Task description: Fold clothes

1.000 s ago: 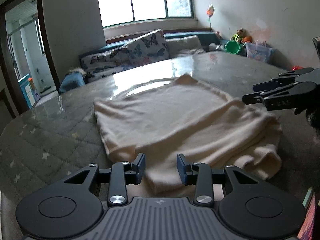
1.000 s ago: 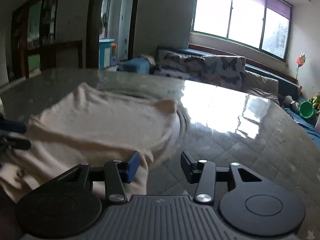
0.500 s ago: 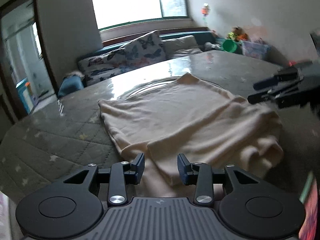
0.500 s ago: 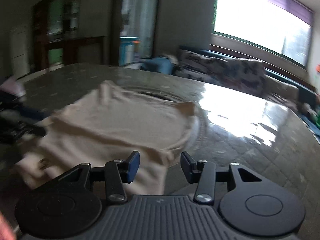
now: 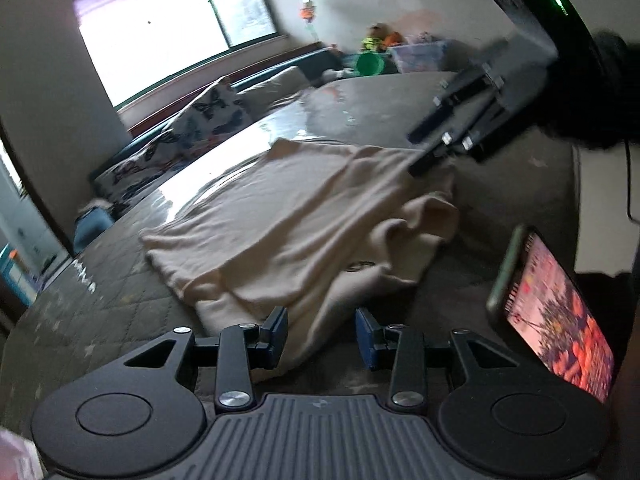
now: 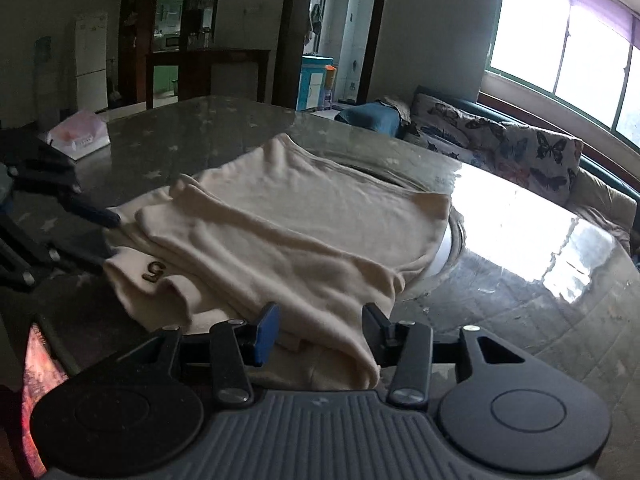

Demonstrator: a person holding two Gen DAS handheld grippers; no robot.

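A cream garment (image 5: 296,216), folded over itself, lies on the grey quilted table (image 5: 92,312). My left gripper (image 5: 321,334) stands open at its near edge, and a fold of cloth runs between the two fingers without being pinched. The right gripper (image 5: 420,160) hangs over the garment's far right corner. In the right wrist view the garment (image 6: 304,232) shows a dark "5" mark (image 6: 154,272). My right gripper (image 6: 320,332) is open, with the cloth's near corner lying between its fingers. The left gripper (image 6: 88,212) sits at the cloth's left edge.
A phone (image 5: 552,316) with a lit screen stands propped at the table's near right, and shows again as the phone (image 6: 38,380). A pink-and-white packet (image 6: 80,132) lies at the far left. A sofa with butterfly cushions (image 6: 500,148) runs behind the table.
Both grippers have rolled and shifted sideways along the garment. Cloth now lies between the right fingers. The phone has come into the left wrist view, where the right gripper looms larger.
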